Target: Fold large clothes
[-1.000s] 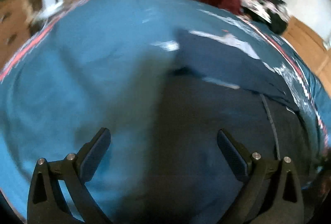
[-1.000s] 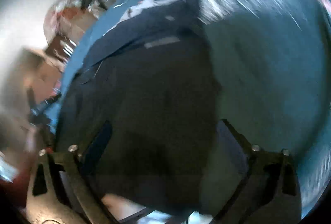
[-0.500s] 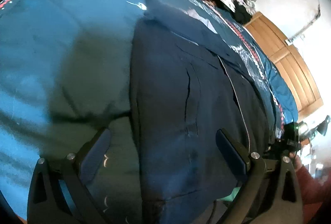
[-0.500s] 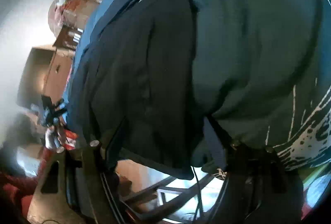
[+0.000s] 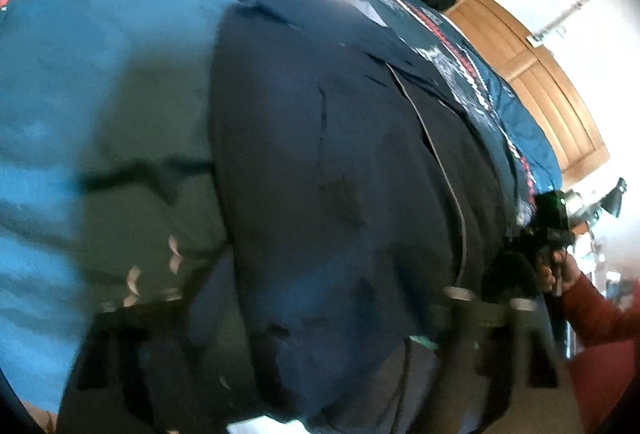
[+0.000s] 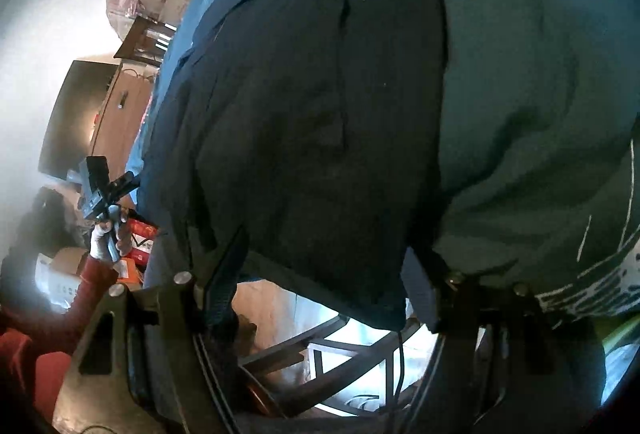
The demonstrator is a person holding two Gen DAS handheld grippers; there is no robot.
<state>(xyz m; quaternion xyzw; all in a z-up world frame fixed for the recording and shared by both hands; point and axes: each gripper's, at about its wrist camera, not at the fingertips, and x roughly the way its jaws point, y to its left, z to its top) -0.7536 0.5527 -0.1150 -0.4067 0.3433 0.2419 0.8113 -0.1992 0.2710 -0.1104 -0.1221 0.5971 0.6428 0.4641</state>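
Your right gripper (image 6: 324, 286): jaws apart, straddling the garment's hanging near edge.
Your left gripper (image 5: 280, 334): blurred; you cannot tell whether its jaws are apart or clamped on cloth.
Dark navy garment (image 5: 328, 161): spread on the blue bedspread (image 5: 100, 33), its near edge drooping off the bed.
Far: wooden doors (image 5: 540, 73) against a white wall.

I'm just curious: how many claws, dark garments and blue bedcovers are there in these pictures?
Claws: 2, the left claw and the right claw
Dark navy garment: 1
Blue bedcover: 1
Total: 4
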